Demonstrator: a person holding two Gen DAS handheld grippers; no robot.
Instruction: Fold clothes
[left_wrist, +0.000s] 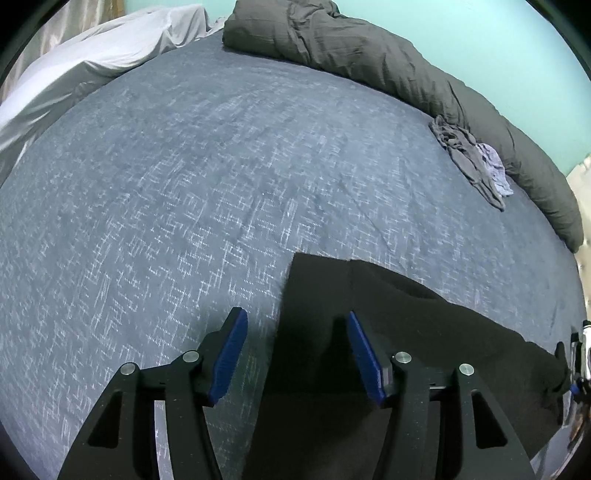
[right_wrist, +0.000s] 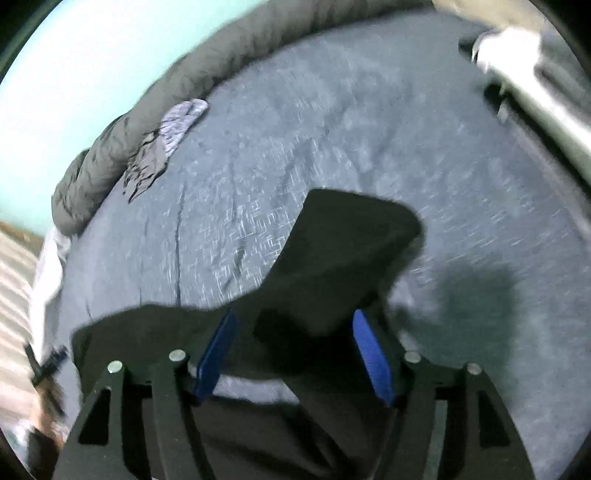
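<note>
Both grippers hover over a bed covered in a blue-grey speckled bedspread (left_wrist: 184, 184). On the left, the left gripper (left_wrist: 295, 343) has its blue-padded fingers spread wide, holding nothing; its right finger sits above the left edge of a black garment (left_wrist: 369, 314) lying flat on the near part of the bed. Farther right, the right gripper (right_wrist: 291, 347) is also spread wide, and a flap of the same black garment (right_wrist: 343, 266) rises between its fingers, loose rather than pinched; the view is blurred. Along the bed's far edge lies a rolled dark grey blanket (left_wrist: 369, 48), with a small crumpled pile of grey clothes (left_wrist: 472, 158) just beside it.
</note>
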